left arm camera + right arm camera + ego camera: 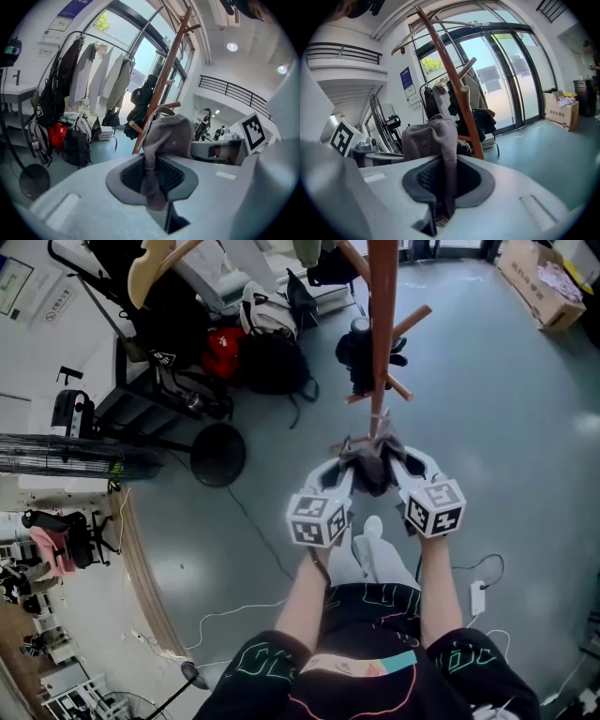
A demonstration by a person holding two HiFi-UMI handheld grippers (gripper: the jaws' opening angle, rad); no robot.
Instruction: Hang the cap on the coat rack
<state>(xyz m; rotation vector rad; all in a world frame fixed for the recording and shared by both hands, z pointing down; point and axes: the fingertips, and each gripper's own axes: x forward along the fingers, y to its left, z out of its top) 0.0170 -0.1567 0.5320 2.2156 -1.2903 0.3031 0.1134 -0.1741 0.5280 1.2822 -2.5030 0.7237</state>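
A grey cap (372,462) hangs stretched between my two grippers, just in front of the brown wooden coat rack (381,324). My left gripper (352,468) is shut on the cap's left edge; in the left gripper view the grey fabric (159,154) is pinched between the dark pads. On the other side my right gripper (401,465) is shut on the cap's right edge, with the cloth (440,150) clamped in its jaws. The rack's pole (161,84) and pegs rise close behind the cap (450,89). A dark garment (361,352) hangs on the rack.
Backpacks and a red bag (225,348) lie on the floor at the left beside a clothes rail with hanging garments (93,75). A floor fan's round base (217,454) stands left of me. A cardboard box (539,277) sits far right. Cables and a power strip (476,596) lie on the floor.
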